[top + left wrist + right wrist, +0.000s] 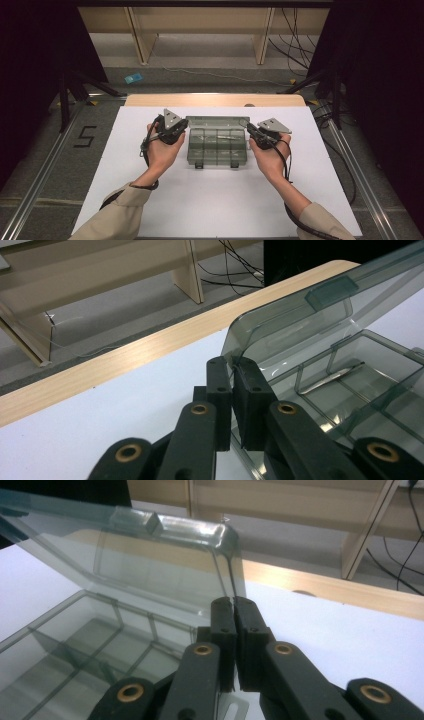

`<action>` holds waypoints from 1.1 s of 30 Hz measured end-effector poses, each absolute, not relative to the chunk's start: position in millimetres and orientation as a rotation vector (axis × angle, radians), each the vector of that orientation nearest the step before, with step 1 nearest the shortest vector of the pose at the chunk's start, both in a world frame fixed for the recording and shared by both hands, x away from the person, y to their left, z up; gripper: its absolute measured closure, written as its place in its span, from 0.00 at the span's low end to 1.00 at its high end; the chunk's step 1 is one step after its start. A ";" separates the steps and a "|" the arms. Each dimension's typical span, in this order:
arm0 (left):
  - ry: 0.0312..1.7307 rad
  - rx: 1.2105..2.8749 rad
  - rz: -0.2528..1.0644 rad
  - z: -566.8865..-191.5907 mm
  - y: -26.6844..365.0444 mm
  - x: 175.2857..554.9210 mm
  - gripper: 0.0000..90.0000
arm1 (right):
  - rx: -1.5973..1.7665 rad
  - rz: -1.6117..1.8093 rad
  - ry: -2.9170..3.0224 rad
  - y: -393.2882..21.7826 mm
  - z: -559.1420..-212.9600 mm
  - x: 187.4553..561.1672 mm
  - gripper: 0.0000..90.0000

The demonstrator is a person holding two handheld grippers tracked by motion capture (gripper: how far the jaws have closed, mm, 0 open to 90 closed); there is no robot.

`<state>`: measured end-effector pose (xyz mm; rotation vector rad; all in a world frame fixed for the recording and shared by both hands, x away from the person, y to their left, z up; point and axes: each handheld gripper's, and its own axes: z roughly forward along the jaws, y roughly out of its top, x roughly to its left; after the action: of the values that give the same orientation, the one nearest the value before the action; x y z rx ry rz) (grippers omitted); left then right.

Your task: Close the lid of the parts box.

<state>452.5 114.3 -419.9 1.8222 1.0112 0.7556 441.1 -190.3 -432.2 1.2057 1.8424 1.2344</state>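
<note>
Organizer box [217,146], lid [210,121] raised, compartments bare

A grey floor [215,60] lies beyond the table, pale wooden furniture legs [142,42] at the far side, black cables [295,47] far right.

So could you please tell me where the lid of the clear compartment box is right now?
In the high view the lid stands raised at the box's far edge, mid-table, pinched at its side edges by the left tongs and right tongs.

Left hand-held gripper [176,131] and right hand-held gripper [252,131] clamped
</note>
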 end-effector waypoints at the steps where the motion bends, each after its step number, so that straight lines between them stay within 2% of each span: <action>1: 1.006 1.829 0.752 -420.5 114.5 452.3 0.95 | 1.202 1.234 1.848 -190.4 -433.7 440.2 0.98; 9: 1.001 1.868 0.723 -430.2 115.7 442.9 0.93 | 1.191 1.238 1.884 -192.8 -440.2 431.0 0.96; 13: 0.999 1.888 0.701 -436.7 116.5 434.0 0.88 | 1.205 1.262 1.906 -197.3 -443.9 423.9 0.91; 16: 0.997 1.901 0.668 -440.2 116.6 427.6 0.80 | 1.227 1.280 1.934 -201.1 -443.6 418.6 0.84; 25: 0.991 1.963 0.557 -434.8 117.5 416.6 0.37 | 1.262 1.322 1.978 -216.7 -438.2 415.5 0.59; 30: 0.969 2.020 0.541 -420.6 121.4 417.8 0.30 | 1.282 1.344 1.988 -222.5 -428.2 419.3 0.50; 33: 0.992 1.976 0.506 -413.7 123.3 420.8 0.29 | 1.304 1.364 1.984 -224.2 -420.3 421.1 0.45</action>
<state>420.8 123.3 -413.7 1.9763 0.9917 0.5060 421.1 -224.2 -420.3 1.3041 1.9842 1.3641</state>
